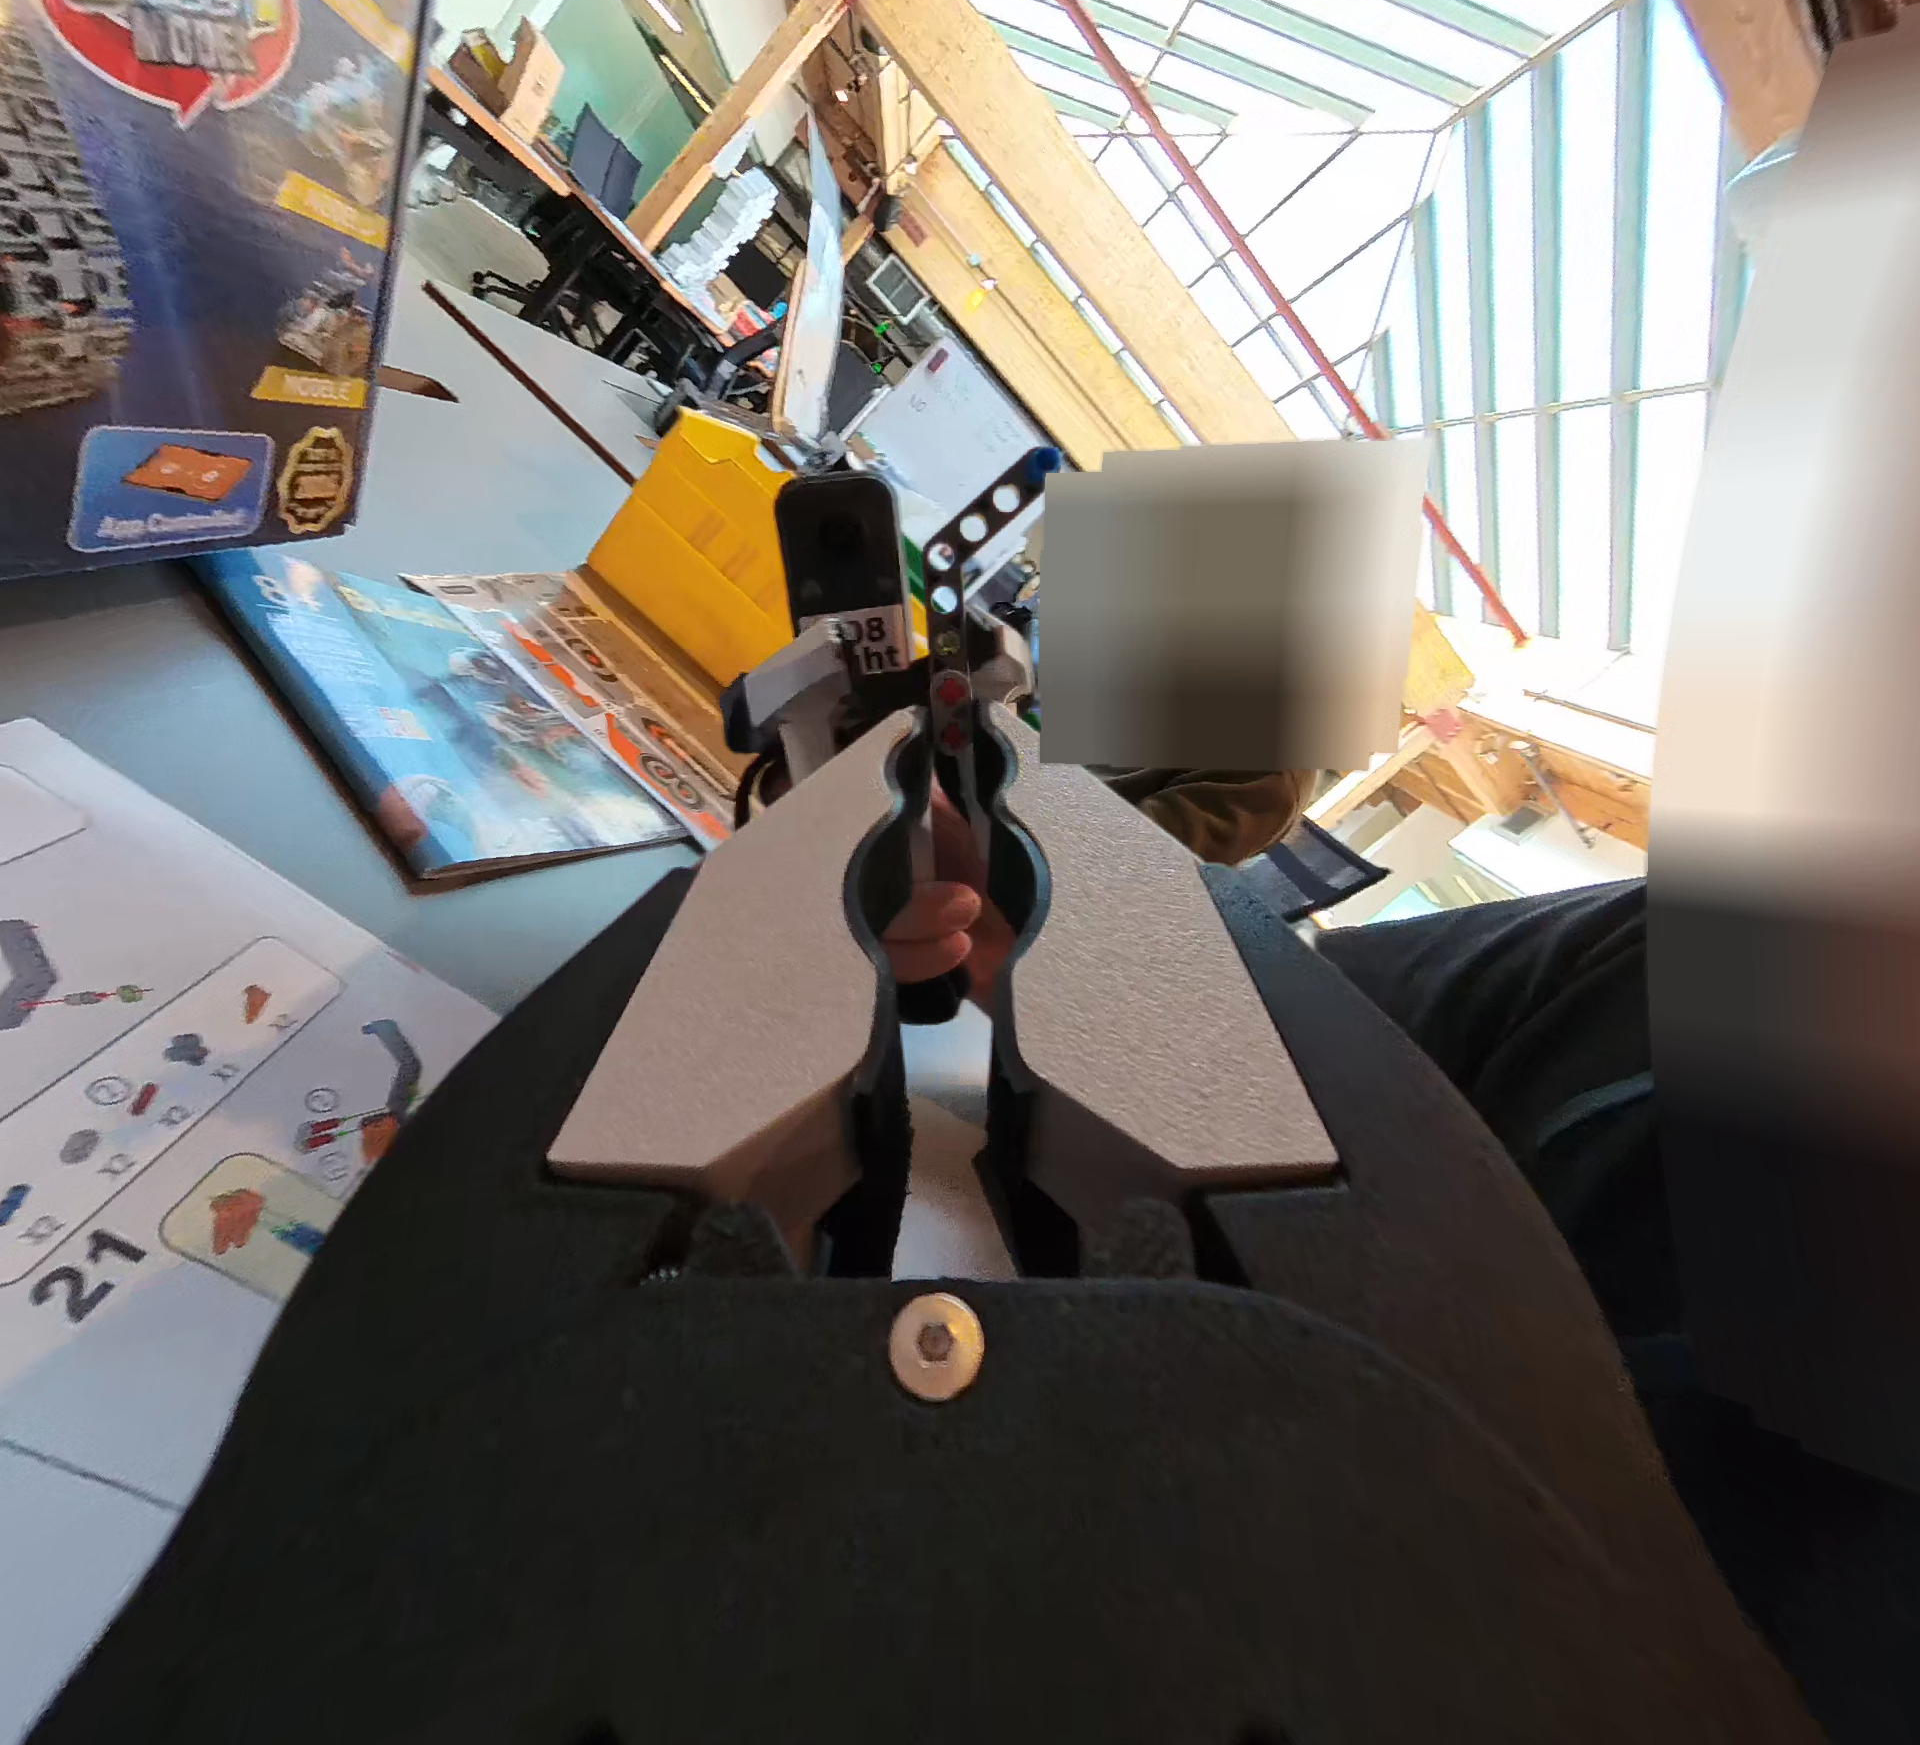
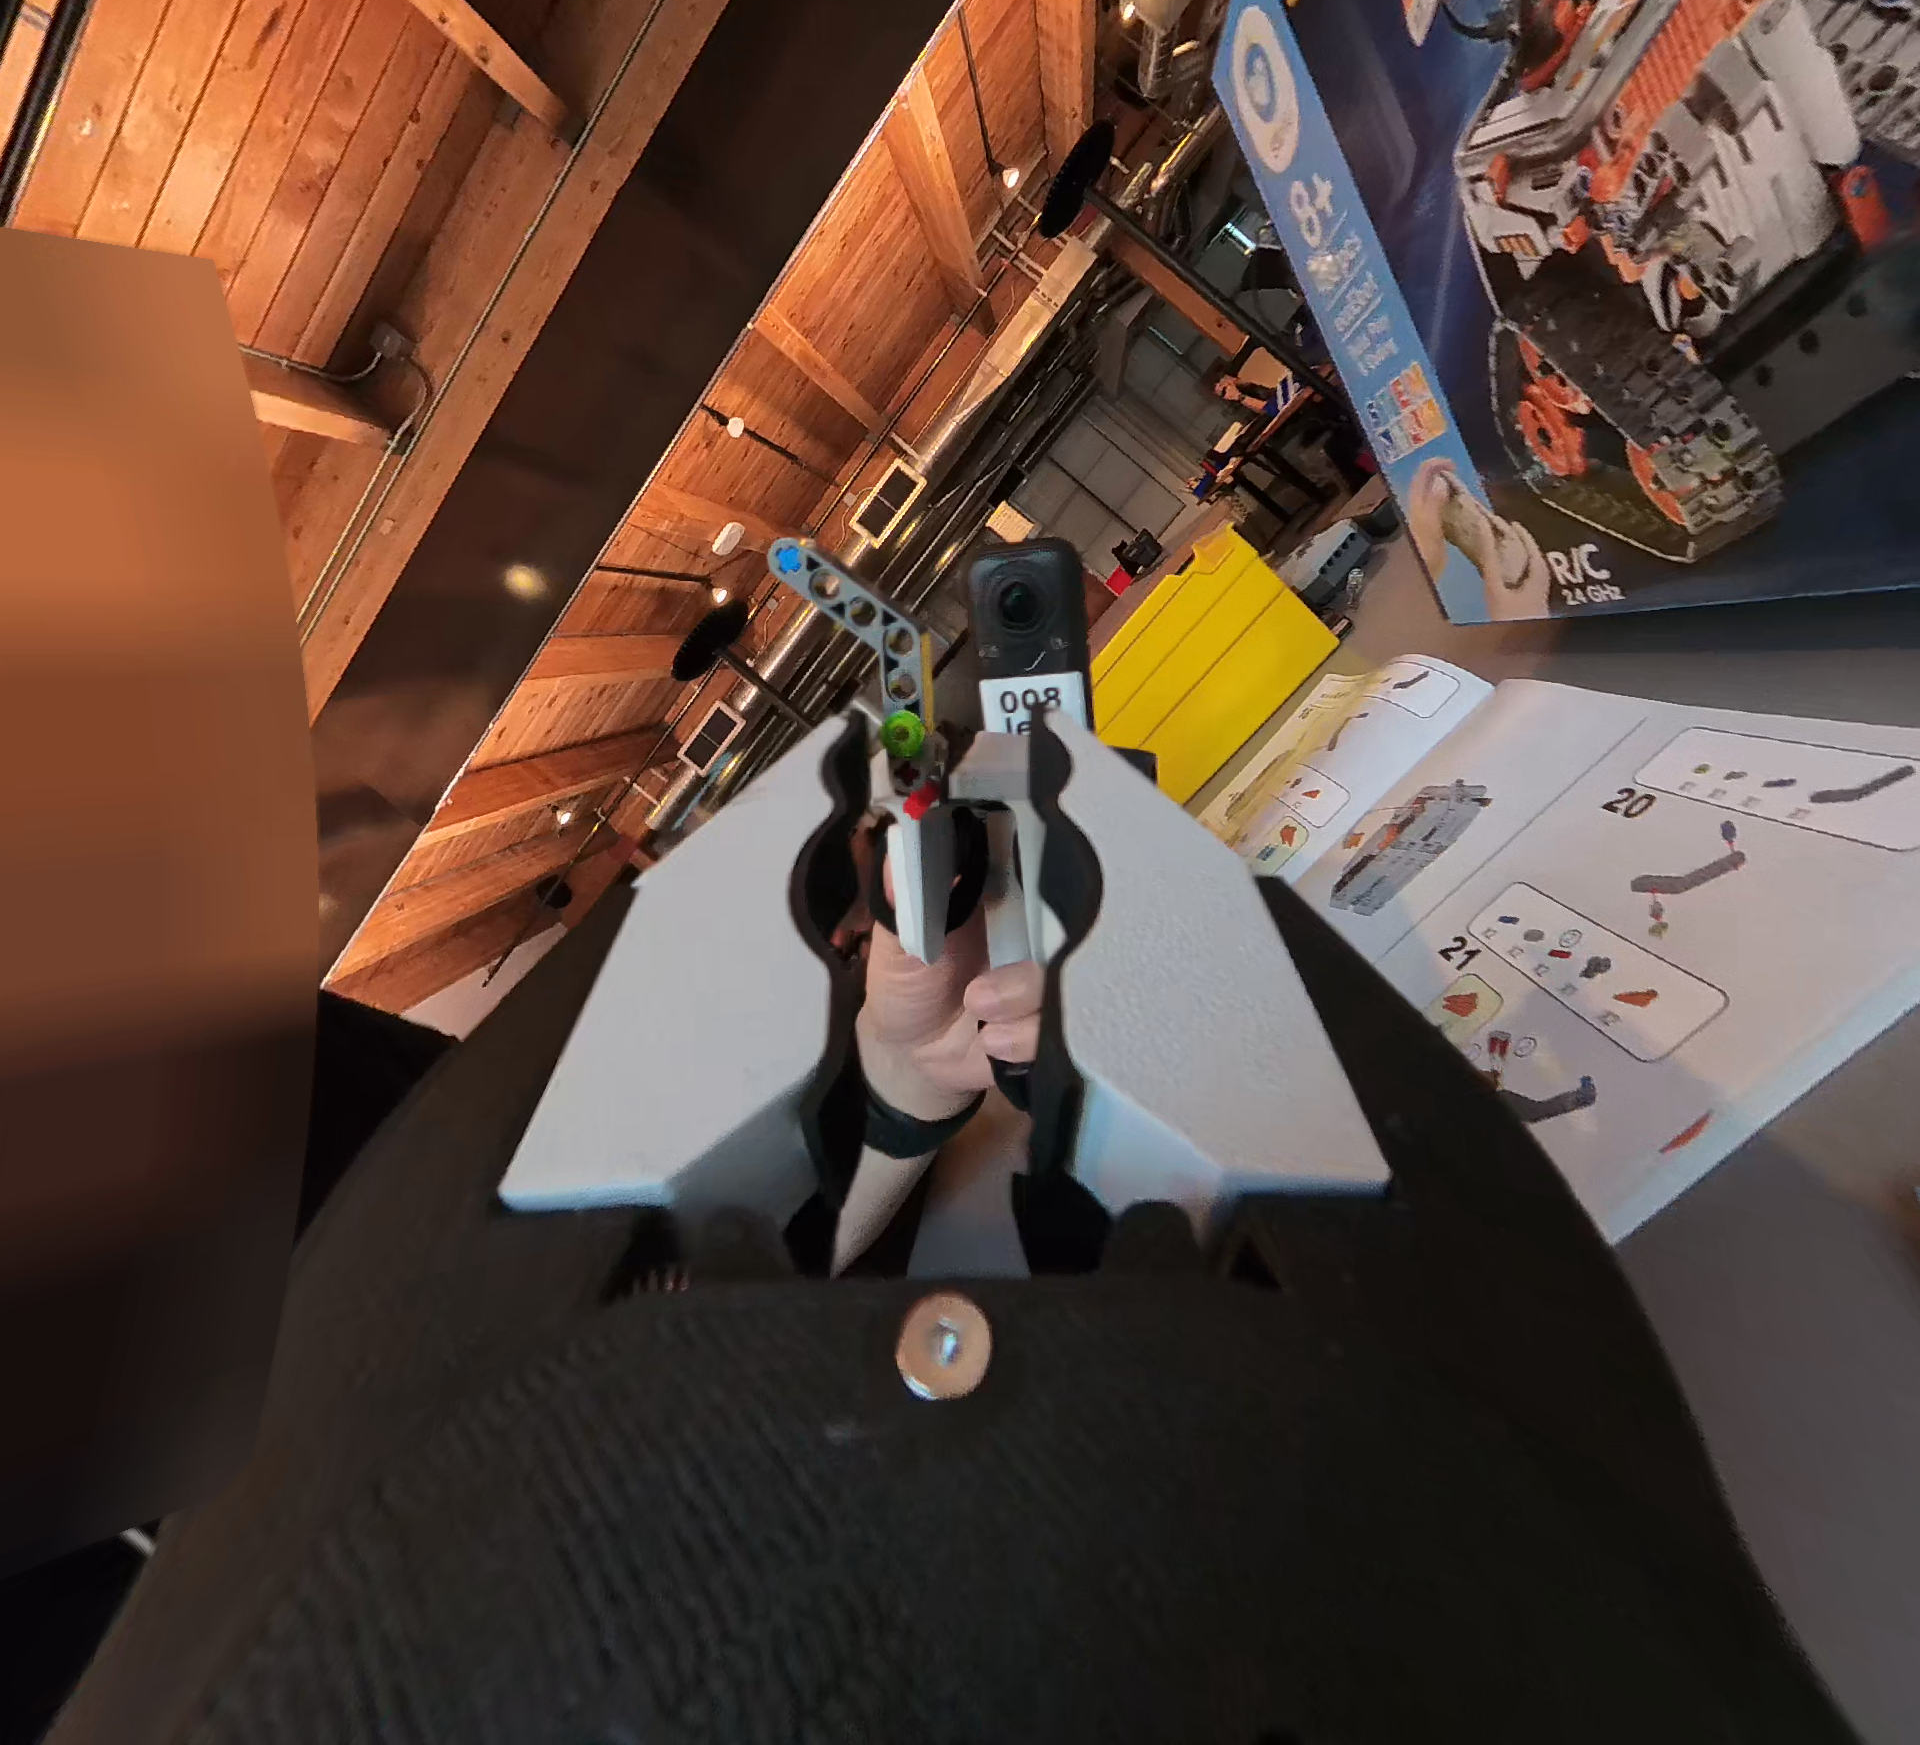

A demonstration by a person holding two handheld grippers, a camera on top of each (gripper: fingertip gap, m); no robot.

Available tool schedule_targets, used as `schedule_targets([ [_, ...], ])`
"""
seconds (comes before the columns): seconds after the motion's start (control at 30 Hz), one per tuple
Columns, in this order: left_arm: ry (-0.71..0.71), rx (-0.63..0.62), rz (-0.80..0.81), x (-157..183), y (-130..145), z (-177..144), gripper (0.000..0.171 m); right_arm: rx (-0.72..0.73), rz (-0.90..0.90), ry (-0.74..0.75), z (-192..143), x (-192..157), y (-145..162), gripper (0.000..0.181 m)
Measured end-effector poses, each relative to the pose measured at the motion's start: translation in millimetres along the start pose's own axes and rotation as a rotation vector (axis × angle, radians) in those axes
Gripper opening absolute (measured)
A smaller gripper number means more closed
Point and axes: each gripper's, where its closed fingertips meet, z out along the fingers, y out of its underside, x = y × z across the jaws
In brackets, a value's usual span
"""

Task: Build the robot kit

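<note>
My left gripper (image 1: 951, 729) is shut on the lower end of a grey bent beam (image 1: 945, 646) with a row of holes, held up in the air. The beam carries a blue pin (image 1: 1042, 461) at its top end and red pins (image 1: 951, 689) near my fingertips. My right gripper (image 2: 956, 745) faces the left one, open, its fingertips on either side of the left gripper's fingers (image 2: 920, 874). In the right wrist view the beam (image 2: 880, 627) shows a green bush (image 2: 902, 732) just above the grip. The right gripper (image 1: 821, 656) shows just behind the beam in the left wrist view.
A large blue building-set box (image 1: 187, 189) (image 2: 1610, 241) stands on the grey table. An open instruction booklet (image 1: 156, 1020) (image 2: 1558, 916) lies flat on it. A yellow bin (image 1: 696, 542) (image 2: 1205, 656) and a second booklet (image 1: 468, 708) lie farther off. A hand (image 2: 925, 1009) holds the left gripper.
</note>
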Motion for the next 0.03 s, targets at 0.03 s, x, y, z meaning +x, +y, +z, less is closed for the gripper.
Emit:
schedule_targets([
  [0.03, 0.036, 0.004, -0.022, 4.5, -1.6, -0.9, 0.005, -0.016, -0.021, -0.019, -0.4, -4.4, -0.3, 0.039],
])
